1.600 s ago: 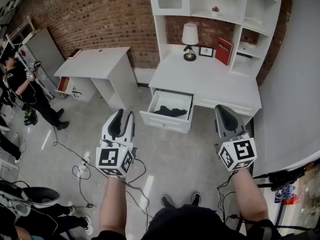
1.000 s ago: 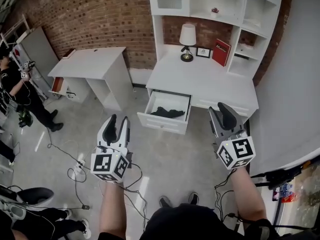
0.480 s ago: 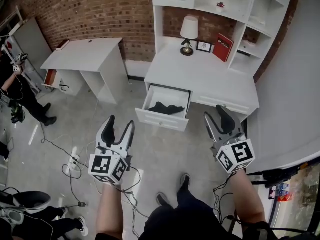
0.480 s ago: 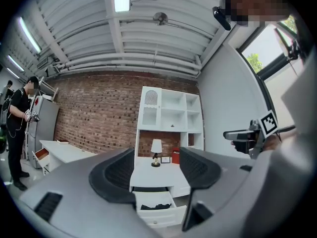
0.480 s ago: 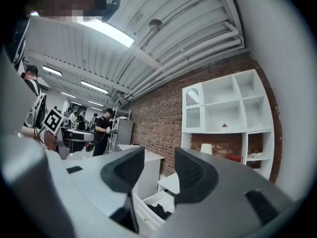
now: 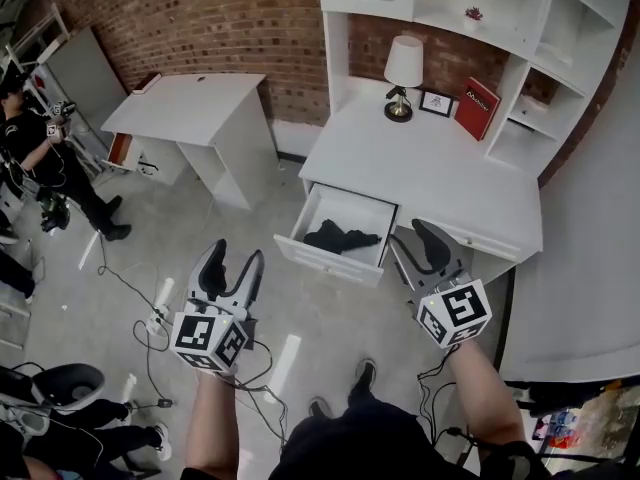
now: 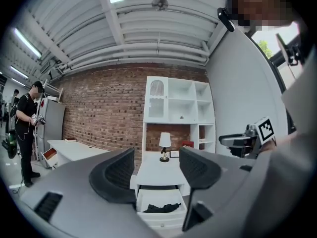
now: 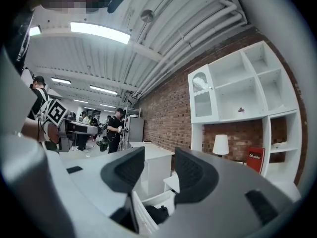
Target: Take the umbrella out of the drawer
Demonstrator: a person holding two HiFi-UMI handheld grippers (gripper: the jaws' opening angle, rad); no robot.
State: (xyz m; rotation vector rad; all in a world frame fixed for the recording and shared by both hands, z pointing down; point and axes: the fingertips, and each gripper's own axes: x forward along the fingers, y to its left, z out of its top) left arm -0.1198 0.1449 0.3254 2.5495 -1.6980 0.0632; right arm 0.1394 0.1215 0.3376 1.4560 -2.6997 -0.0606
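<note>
**Umbrella lies in the open drawer, both grippers empty**

The umbrella (image 6: 340,237) is a folded, limp black bundle of soft fabric. It lies crumpled on the pale bottom of the drawer (image 6: 325,261), a shallow white box with a moulded front panel, pulled out from the left end of the desk (image 6: 420,168). The desk is smooth, matt white and rectangular. On its top stand a lamp (image 6: 403,73) with a white cone shade on a dark round base, a small dark picture frame (image 6: 436,103) and a red book (image 6: 478,108) leaning upright. A white shelf unit (image 6: 520,28) of square compartments rises behind them against a rough red brick wall (image 6: 200,18).

The left gripper (image 6: 235,258) is held level over the grey concrete floor (image 6: 330,318), well short of the drawer. Its jaws have just been opening and stand wide apart, with nothing between the curved grey shells and their ribbed black pads. The right gripper (image 6: 415,243) is near the drawer's right front corner. Its jaws have also just been opening and stand at a moderate gap, empty, not touching the umbrella.

Thin black cables (image 6: 150,318) trail across the floor beneath the left gripper. A plain white smaller desk (image 6: 190,108) stands by the brick wall to the left.
</note>
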